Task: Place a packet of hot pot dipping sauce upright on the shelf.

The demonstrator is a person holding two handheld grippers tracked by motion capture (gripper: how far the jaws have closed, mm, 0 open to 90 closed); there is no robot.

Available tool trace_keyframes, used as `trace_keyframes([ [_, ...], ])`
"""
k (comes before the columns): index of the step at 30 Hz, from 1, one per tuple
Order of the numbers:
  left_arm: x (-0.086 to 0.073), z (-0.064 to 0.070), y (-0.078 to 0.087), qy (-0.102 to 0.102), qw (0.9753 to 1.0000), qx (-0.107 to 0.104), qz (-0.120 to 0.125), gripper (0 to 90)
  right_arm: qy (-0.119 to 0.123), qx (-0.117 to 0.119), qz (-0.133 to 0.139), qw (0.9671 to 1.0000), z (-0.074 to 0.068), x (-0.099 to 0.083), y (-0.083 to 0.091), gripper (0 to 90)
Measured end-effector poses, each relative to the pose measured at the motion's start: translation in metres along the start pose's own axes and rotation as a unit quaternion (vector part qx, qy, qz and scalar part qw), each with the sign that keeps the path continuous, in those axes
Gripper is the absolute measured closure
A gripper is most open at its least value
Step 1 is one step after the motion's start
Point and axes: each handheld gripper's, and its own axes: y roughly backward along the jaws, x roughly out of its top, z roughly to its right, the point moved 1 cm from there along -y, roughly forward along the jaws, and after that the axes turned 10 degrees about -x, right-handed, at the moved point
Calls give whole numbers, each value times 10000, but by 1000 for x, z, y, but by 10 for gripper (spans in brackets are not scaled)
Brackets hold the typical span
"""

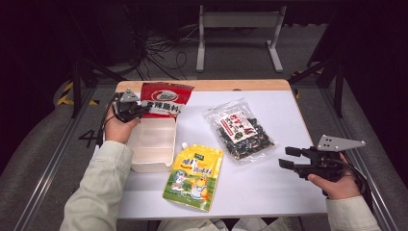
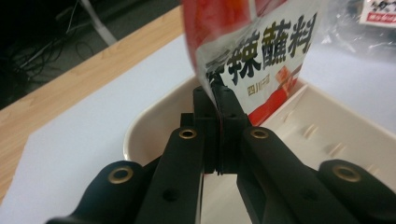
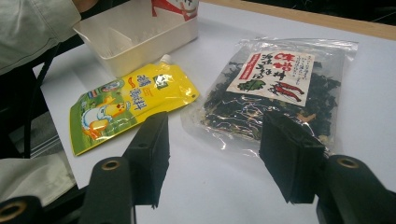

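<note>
**Desk:** What does the frame show?

**Photographer:** The left tool [image 1: 138, 111], jaws clamped on the lower edge of a red sauce packet [image 1: 165, 98], holds it upright over the far end of a white bin [image 1: 152, 144] on the tabletop [image 1: 288, 115]. The packet looks to be partly inside the bin, not yet released.

**Desk:** And the rest?

**Photographer:** The right tool [image 1: 287, 158] hangs wide open and empty near the tabletop's right edge. A yellow spout pouch [image 1: 193, 176] lies just beside the bin; a clear bag of dried seaweed [image 1: 239, 129] lies to its right. Judging by that, one item is nearly packed and two remain.
</note>
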Motion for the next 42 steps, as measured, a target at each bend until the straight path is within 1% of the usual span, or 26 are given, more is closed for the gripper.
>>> trace_keyframes([
  [2,1,1,-2,19,9999,50,-84,894,-6,-1,-7,10000,-1,0,-1,424],
  [6,-2,0,-5,141,9996,1,-254,891,8,4,-23,10000,-1,0,-2,420],
  [9,-2,3,-8,74,9993,110,-355,889,9,13,-46,10000,-2,-1,-4,419],
  [12,-1,5,-7,66,9992,158,-372,871,6,37,-73,10000,-2,-1,-6,418],
  [13,-1,4,-6,127,9993,145,-317,871,6,37,-73,10000,-2,-1,-6,418],
  [14,-1,4,-4,210,9995,142,-213,837,5,43,-71,10000,-2,-1,-6,418],
  [15,-2,4,-2,264,9994,169,-119,784,-2,53,-63,10000,-2,-1,-6,418],
  [16,-2,4,-1,310,9992,263,-24,727,6,54,-44,10000,-2,-1,-6,419],
  [17,-2,4,0,337,9986,390,-127,666,39,52,-18,10000,-2,-1,-6,427],
  [18,-2,5,1,315,9984,439,-144,651,72,42,-5,10000,-2,-1,-6,436],
  [21,-4,6,4,435,9985,333,56,574,110,-15,-18,9999,-2,-1,-8,455],
  [24,-4,10,12,377,9986,252,259,479,162,-142,5,9998,-4,0,-7,469],
  [25,-4,12,13,407,9985,213,291,466,184,-209,23,9996,-5,1,-7,474],
  [26,-4,12,13,407,9985,213,291,452,184,-209,23,9996,-5,1,-7,474],
  [27,-5,14,17,446,9981,289,318,452,192,-262,38,9995,-5,1,-6,478],
  [28,-5,17,19,420,9981,357,270,437,226,-358,33,9991,-5,1,-6,486],
  [30,-5,22,23,478,9975,417,312,414,227,-408,18,9989,-5,1,-5,492],
  [31,-5,23,26,486,9972,424,376,404,229,-430,7,9988,-4,1,-6,493],
  [33,-5,27,34,549,9959,396,601,401,247,-498,-12,9985,-4,1,-6,495],
  [34,-5,29,36,552,9955,398,660,391,269,-537,-5,9982,-3,1,-6,494],
  [36,-6,34,43,525,9949,489,715,359,263,-573,-11,9980,-2,2,-6,498],
  [37,-7,39,48,501,9949,432,765,374,250,-562,-14,9981,-2,2,-6,500],
  [38,-8,42,51,541,9944,355,831,395,283,-584,-7,9979,-2,2,-6,501],
  [40,-11,52,59,582,9928,205,1024,388,219,-587,-76,9980,-2,2,-6,509],
  [41,-11,52,59,582,9928,205,1024,389,219,-587,-76,9980,-2,2,-6,509],
  [42,-12,58,62,540,9929,116,1053,389,198,-580,-109,9981,-2,2,-6,510],
])
